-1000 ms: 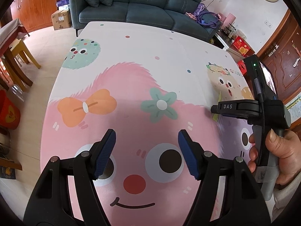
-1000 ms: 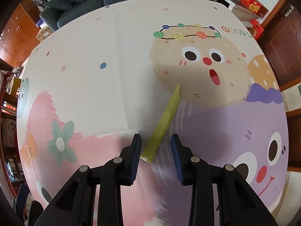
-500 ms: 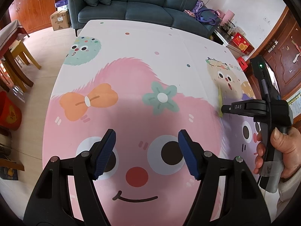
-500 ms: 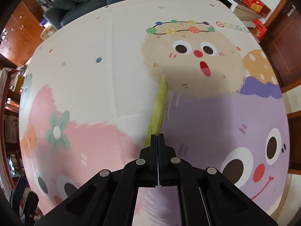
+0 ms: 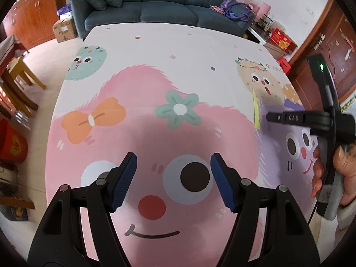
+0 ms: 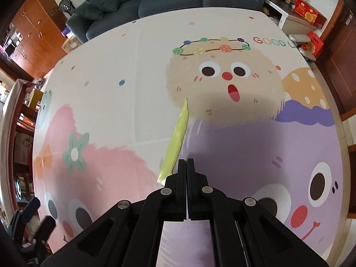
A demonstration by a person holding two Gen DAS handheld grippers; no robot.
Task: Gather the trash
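Left gripper (image 5: 173,178), left wrist view: jaws wide apart, nothing between them, hanging over the pink-face print of the desk (image 5: 155,44). Yellow-green strip (image 5: 255,109) is well off to this gripper's right and ahead, just beyond the right gripper (image 5: 270,117), which comes in side-on with a hand (image 5: 333,173) on its handle. From this angle I can't tell whether the strip is pinched or only lying next to the tips.

Right wrist view: right gripper (image 6: 185,162) jaws fully together, no gap showing. The strip (image 6: 178,138) runs forward and slightly right from the tips; its near end sits at the left flank of the left finger, partly hidden by it. It looks more like it's beside the jaws than between them, so the grip is unconfirmed.

Advice for this step:
- Lift a little and watch whether the strip's far end leaves the desk.
- If it stays flat, reopen, shift the gripper slightly left so the near end is centred between the pads, go down to the desk surface, and close.
- The strip is thin and flat, so pinch an edge and don't scrape it.
- Keep the left gripper clear; no bin is visible in either view.
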